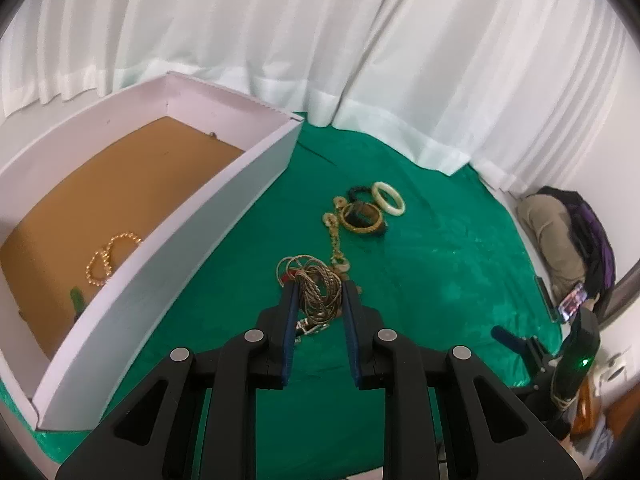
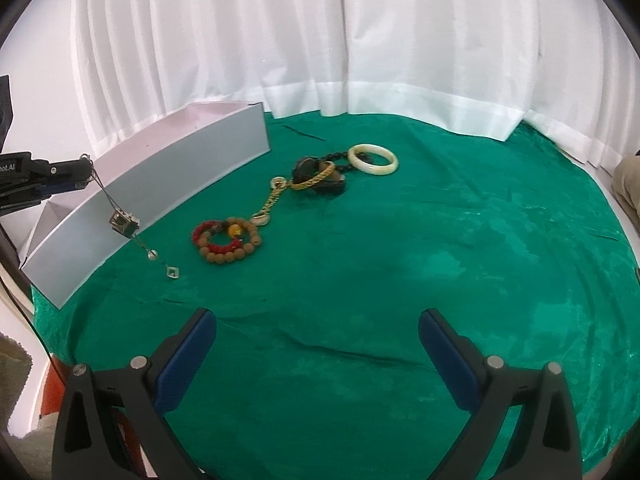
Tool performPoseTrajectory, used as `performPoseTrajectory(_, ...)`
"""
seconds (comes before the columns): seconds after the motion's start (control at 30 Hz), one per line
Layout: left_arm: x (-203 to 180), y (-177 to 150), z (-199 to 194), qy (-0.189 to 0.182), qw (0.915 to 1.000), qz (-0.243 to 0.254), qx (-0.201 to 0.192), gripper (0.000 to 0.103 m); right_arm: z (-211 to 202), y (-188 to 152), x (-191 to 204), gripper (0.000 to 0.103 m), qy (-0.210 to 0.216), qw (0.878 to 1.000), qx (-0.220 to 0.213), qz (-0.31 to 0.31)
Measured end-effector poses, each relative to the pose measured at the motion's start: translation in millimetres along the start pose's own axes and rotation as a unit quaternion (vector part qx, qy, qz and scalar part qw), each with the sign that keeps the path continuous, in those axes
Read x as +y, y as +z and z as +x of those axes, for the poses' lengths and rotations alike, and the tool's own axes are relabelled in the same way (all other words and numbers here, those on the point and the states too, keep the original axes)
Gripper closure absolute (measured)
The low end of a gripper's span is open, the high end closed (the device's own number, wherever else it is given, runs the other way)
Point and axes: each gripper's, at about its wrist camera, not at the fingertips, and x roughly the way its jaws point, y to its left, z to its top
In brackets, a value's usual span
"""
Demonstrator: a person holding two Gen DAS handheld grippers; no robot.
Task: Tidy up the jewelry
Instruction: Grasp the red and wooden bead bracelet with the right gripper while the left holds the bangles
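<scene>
The left claw [image 1: 317, 292] is narrowed on a bunched chain necklace [image 1: 316, 284]; from the right wrist view its pendant [image 2: 125, 222] and small charms hang below the claw, clear of the green cloth [image 2: 400, 280] on the bench and just in front of the white box's [image 1: 224, 208] near wall. The right claw [image 2: 317, 332] stands wide with nothing in it, low over the cloth.

Inside the box, 1 gold bead strand [image 1: 108, 258] already lies on the brown floor. A bead bracelet [image 2: 228, 240], a gold chain [image 2: 276, 196], a gold bangle [image 2: 316, 176] and a white bangle [image 2: 373, 159] wait on the cloth.

To do this step well, I would lift until the lowest charm clears the wall, carry it over the box floor, lower until the pendant rests, then release away from the bead strand so the 2 do not tangle.
</scene>
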Motion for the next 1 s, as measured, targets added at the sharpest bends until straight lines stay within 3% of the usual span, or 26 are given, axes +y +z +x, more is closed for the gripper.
performPoseTrajectory(0.43, 29.1, -8.0, -10.1, 0.019, 0.9996, -0.020, -0.001, 0.083, 15.5, 12.3, 39.9, 0.000, 0.051, 0.998, 0.037, -0.027)
performPoseTrajectory(0.63, 41.4, -11.4, -20.6, 0.028, 0.9990, -0.033, -0.009, 0.083, 39.4, 72.7, 16.9, 0.001, 0.075, 0.995, 0.063, 0.026)
performPoseTrajectory(0.7, 44.5, -13.0, -22.1, 0.030, 0.9988, -0.036, -0.010, 0.083, 59.9, 93.2, 10.4, 0.015, 0.107, 0.988, 0.091, 0.062)
performPoseTrajectory(0.73, 45.7, -13.5, -22.3, 0.031, 0.9988, -0.037, -0.010, 0.083, 68.0, 98.1, 11.5, 0.033, 0.123, 0.984, 0.104, 0.073)
performPoseTrajectory(0.83, 49.3, -15.1, -22.8, 0.033, 0.9986, -0.040, -0.008, 0.083, 107.0, 104.3, 28.7, 0.056, 0.194, 0.962, 0.166, 0.098)
performPoseTrajectory(0.87, 50.3, -15.4, -22.6, 0.034, 0.9985, -0.041, -0.008, 0.083, 117.5, 103.1, 35.2, 0.062, 0.204, 0.956, 0.183, 0.102)
performPoseTrajectory(1.0, 53.3, -17.0, -22.0, 0.033, 0.9985, -0.043, -0.006, 0.082, 159.8, 95.4, 57.3, 0.069, 0.214, 0.941, 0.233, 0.119)
